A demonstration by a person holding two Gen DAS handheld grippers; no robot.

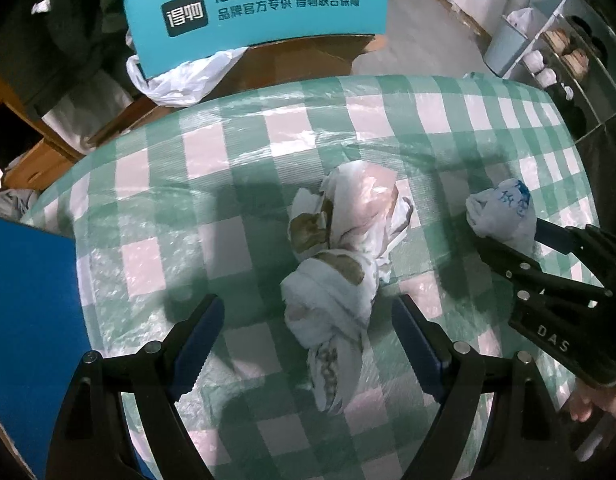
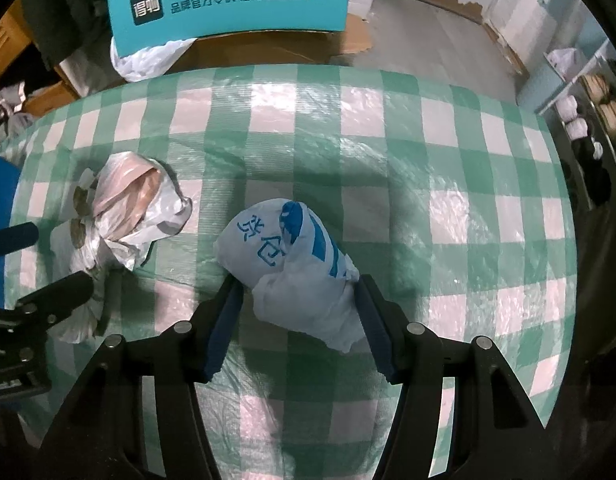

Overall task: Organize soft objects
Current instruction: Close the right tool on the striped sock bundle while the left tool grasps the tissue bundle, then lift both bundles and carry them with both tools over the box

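A knotted bundle of white and pinkish plastic bags lies on the green-and-white checked cloth. My left gripper hovers over the bundle's near end, open wide, one finger on each side and neither pad touching. To the right, my right gripper is shut on a rolled white bag with blue print. In the right wrist view that white-and-blue bag sits between the pads of the right gripper, just above the cloth. The bundle and the left gripper show at the left.
A teal box flap with white lettering and a cardboard box holding a white bag stand beyond the table's far edge. A blue panel is at the left. Shelves with small items stand at the far right.
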